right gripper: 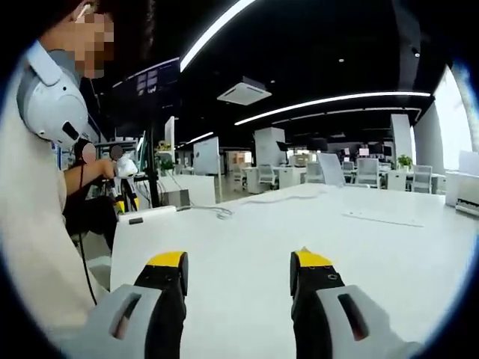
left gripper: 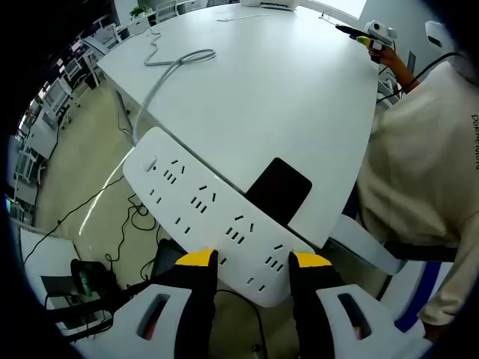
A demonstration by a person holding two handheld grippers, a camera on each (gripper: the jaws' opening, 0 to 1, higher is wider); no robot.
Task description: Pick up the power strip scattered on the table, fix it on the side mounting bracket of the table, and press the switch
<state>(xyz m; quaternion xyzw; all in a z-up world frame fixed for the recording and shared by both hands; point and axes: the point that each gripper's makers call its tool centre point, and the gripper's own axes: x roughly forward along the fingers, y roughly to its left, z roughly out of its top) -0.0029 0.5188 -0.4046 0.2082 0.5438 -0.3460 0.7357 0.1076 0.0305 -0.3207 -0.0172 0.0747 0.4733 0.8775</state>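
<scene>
Left gripper view: the left gripper (left gripper: 253, 259) has its yellow-tipped jaws clamped on the near end of the power strip (left gripper: 206, 206); that is a long, flat, glossy white plastic bar with rounded ends, rows of dark slot-shaped sockets along its face and a small button near the far end; it hangs in the air just off the table's edge, tilted, its far end pointing toward the floor side; a pale grey cable (left gripper: 166, 71) runs from that far end up over the edge and curls in a loop on the white table (left gripper: 299, 90); the tabletop is smooth and matte with a curved rim; a flat black rectangular plate (left gripper: 278, 190) sits at the table's edge, just behind the strip; a person in a cream top (left gripper: 419, 179) stands at the right; below, the floor is glossy and pale with thin black wires (left gripper: 120, 224) lying on it.

Right gripper view: the right gripper (right gripper: 238, 268) stands wide apart with nothing between the jaws, hovering low over the same white tabletop; the strip shows there as a thin white bar at the table's far left edge; office chairs (right gripper: 359, 173) and desks stand beyond.
</scene>
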